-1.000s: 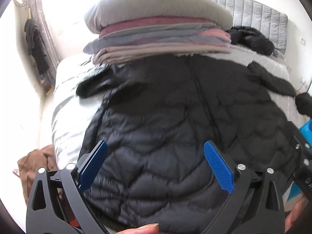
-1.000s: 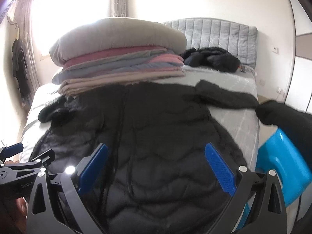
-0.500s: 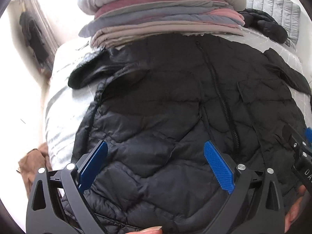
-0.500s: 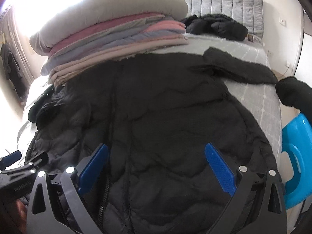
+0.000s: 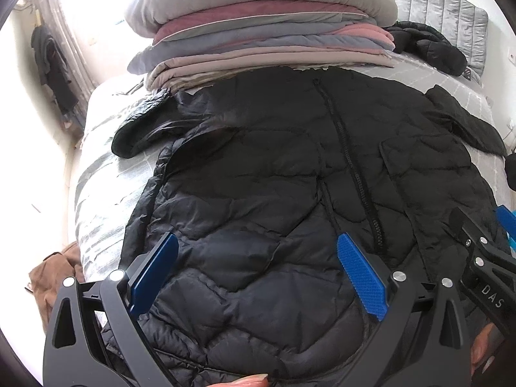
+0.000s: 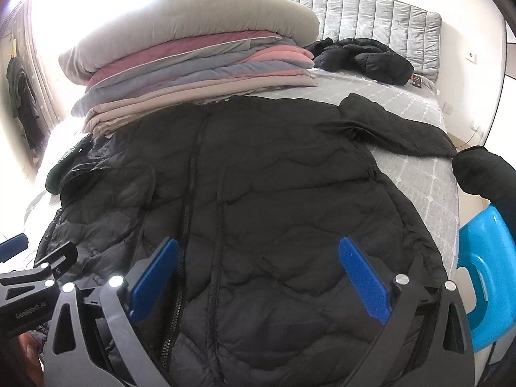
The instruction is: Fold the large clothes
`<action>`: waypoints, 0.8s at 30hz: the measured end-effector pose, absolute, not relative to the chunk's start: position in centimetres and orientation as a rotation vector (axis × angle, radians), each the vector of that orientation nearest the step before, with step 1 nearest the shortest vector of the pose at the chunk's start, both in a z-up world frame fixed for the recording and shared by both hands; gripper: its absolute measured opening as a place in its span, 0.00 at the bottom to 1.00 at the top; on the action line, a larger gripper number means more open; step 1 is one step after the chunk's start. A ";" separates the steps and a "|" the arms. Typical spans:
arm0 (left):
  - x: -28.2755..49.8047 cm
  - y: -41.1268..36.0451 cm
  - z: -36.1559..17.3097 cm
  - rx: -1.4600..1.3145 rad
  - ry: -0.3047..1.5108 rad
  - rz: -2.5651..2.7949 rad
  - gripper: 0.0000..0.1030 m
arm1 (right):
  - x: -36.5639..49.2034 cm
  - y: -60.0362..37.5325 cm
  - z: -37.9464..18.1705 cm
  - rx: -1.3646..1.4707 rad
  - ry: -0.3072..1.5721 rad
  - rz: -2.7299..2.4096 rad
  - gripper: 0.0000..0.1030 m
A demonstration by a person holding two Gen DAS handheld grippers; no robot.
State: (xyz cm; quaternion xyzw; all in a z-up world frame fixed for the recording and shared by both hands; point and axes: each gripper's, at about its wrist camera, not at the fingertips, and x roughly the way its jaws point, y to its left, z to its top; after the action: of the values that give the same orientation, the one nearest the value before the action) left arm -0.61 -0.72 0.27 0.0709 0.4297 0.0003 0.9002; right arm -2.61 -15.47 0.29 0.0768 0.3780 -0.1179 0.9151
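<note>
Both cameras have advanced over the black quilted puffer jacket (image 5: 290, 193), lying flat on the bed at 12 o'clock; left gripper (image 5: 258, 271) and right gripper (image 6: 258, 271) gape empty, so pinch the hem corners evenly.

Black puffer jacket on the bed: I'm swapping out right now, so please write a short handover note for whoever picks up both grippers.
Left gripper: jaws open, holding nothing, over the jacket's lower left part.
Right gripper: jaws open, holding nothing, over its lower right part.
Black puffer jacket: spread flat on the bed, zipped, sleeves out to both sides, collar end against the stack of folded bedding.
Done: jacket laid out.
Left: all folds; no fold shows yet.
</note>
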 end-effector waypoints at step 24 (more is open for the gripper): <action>-1.0 -0.8 0.7 0.131 0.872 -0.020 0.93 | -2.9 -15.1 0.9 0.136 0.743 -0.260 0.93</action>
State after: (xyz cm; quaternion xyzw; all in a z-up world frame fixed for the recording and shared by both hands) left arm -1.03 -0.85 0.68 0.0636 0.4222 -0.0095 0.9042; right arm -2.93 -15.08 0.86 0.0661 0.3615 -0.1267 0.9214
